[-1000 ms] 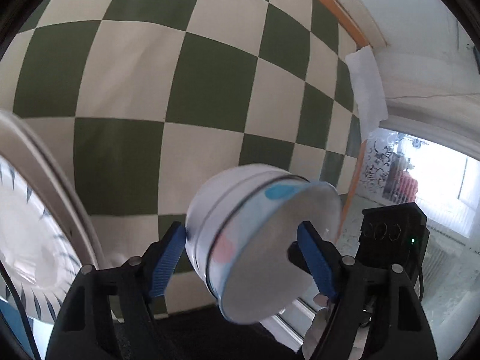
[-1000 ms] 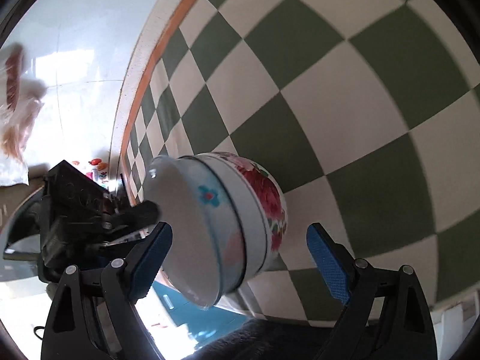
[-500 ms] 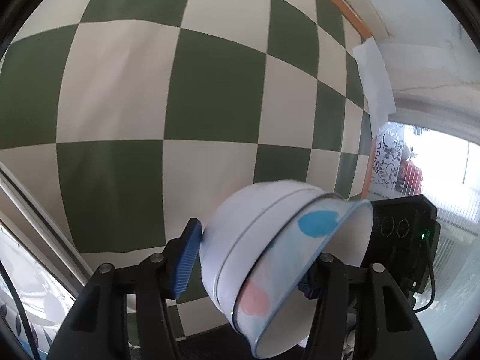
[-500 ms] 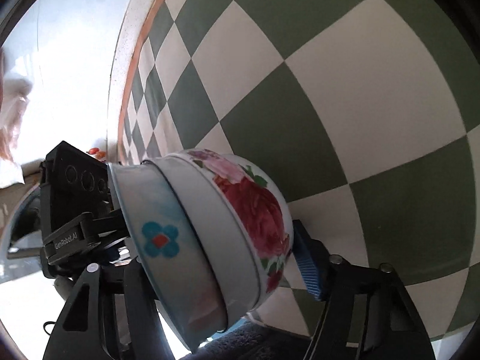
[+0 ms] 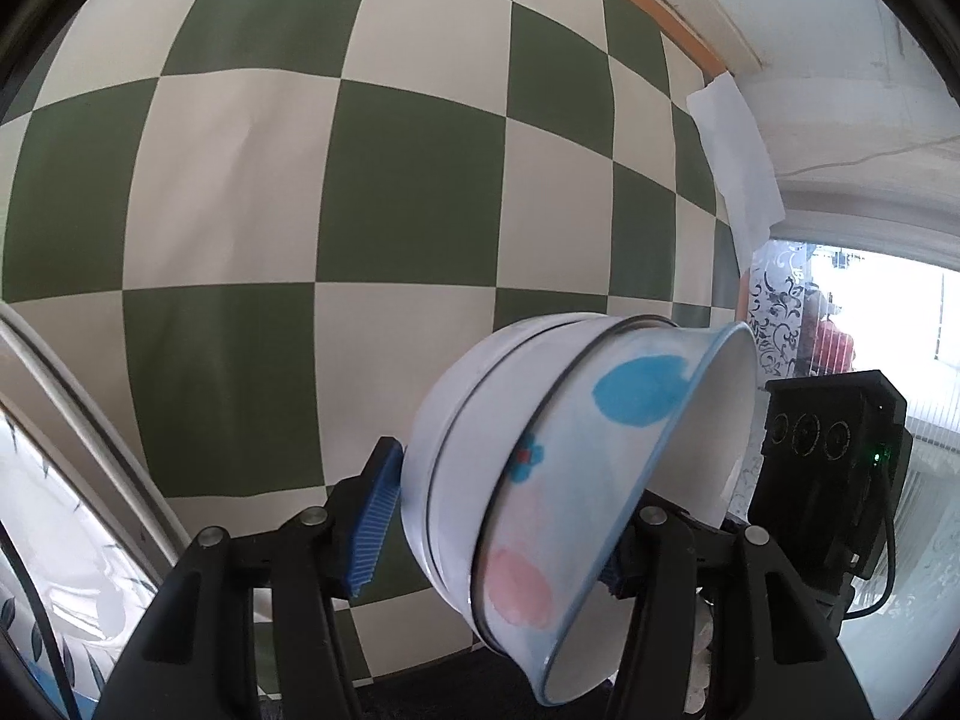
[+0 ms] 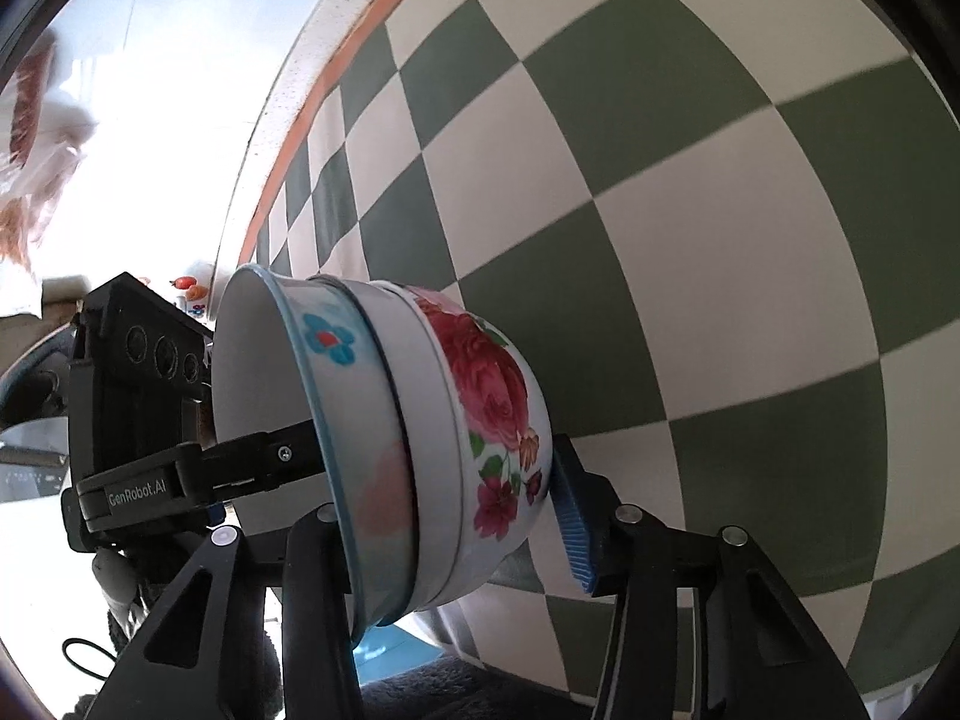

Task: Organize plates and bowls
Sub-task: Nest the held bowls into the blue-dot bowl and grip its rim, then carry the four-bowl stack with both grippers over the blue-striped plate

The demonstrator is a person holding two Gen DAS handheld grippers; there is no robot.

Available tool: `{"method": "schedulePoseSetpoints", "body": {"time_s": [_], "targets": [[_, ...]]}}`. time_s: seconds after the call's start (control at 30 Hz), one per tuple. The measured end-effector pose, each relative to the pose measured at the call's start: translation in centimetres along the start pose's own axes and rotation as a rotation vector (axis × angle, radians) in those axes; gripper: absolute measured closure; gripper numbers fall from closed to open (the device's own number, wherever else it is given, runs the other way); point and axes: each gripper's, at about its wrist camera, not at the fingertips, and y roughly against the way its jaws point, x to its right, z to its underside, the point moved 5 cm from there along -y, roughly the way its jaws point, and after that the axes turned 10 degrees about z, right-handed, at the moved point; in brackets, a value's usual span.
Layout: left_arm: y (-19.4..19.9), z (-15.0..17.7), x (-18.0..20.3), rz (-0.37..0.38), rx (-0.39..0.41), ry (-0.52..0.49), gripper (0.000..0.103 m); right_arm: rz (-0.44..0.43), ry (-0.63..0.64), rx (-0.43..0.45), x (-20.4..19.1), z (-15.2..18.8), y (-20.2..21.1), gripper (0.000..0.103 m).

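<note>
A stack of nested bowls point(image 5: 540, 480) is held tilted on its side above the green-and-white checked tablecloth point(image 5: 300, 180). The inner bowl has a blue rim with blue and pink spots; the outer one bears red roses point(image 6: 486, 384). My left gripper point(image 5: 498, 516) is shut on the stack, one finger inside the rim. My right gripper point(image 6: 444, 516) is shut on the same stack from the other side. The left gripper's finger point(image 6: 258, 456) shows in the right wrist view, reaching into the bowl.
A plate with a leaf pattern point(image 5: 54, 570) lies at the lower left of the left wrist view beside a metal rim point(image 5: 90, 420). The right gripper's black body point(image 5: 834, 456) shows at the right. The table's orange edge point(image 6: 312, 108) runs along the wall.
Both grippers have closed on the bowl stack, which has tilted further onto its side. The plate has slid toward the left edge of the left wrist view.
</note>
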Motion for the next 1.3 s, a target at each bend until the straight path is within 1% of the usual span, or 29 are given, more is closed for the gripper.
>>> {"method": "schedulePoseSetpoints", "body": {"time_s": [0.2, 0.23, 0.33, 0.5, 0.63, 0.73, 0.77, 0.9, 1.0, 1.17, 1.3], "targets": [[1.8, 0.0, 0.6, -0.003, 0.04, -0.001, 0.051, 0.001, 0.033, 0.002, -2.3, -0.8, -0.2, 0.055], [2.2, 0.1, 0.7, -0.005, 0.047, -0.001, 0.051, -0.002, 0.038, 0.003, -1.5, -1.0, 0.8, 0.055], [3.8, 0.3, 0.6, 0.002, 0.074, 0.008, 0.051, -0.005, 0.066, 0.004, -2.7, -1.1, 1.5, 0.055], [7.0, 0.7, -0.1, 0.01, 0.119, 0.017, 0.051, -0.008, 0.121, -0.003, -6.1, -1.8, 1.1, 0.055], [9.8, 1.2, -1.4, 0.026, 0.142, 0.032, 0.051, -0.01, 0.15, -0.007, -9.0, -1.7, 1.0, 0.055], [12.0, 1.6, -2.8, 0.024, 0.152, 0.022, 0.051, -0.015, 0.166, -0.008, -11.8, -1.4, -0.2, 0.055], [12.7, 1.8, -3.4, 0.022, 0.155, 0.022, 0.051, -0.017, 0.169, -0.007, -12.3, -1.1, -0.3, 0.055], [15.2, 2.7, -6.0, 0.013, 0.159, 0.027, 0.051, -0.019, 0.189, -0.006, -15.0, 2.0, -0.8, 0.055], [16.6, 3.4, -8.2, 0.008, 0.154, 0.039, 0.051, -0.028, 0.192, -0.018, -17.0, 3.8, -2.3, 0.055], [17.8, 4.1, -11.4, 0.005, 0.144, 0.062, 0.051, -0.025, 0.201, -0.041, -19.0, 5.8, -4.8, 0.056], [17.9, 4.3, -13.4, 0.011, 0.137, 0.077, 0.051, -0.013, 0.204, -0.063, -20.1, 7.0, -7.0, 0.056]]}}
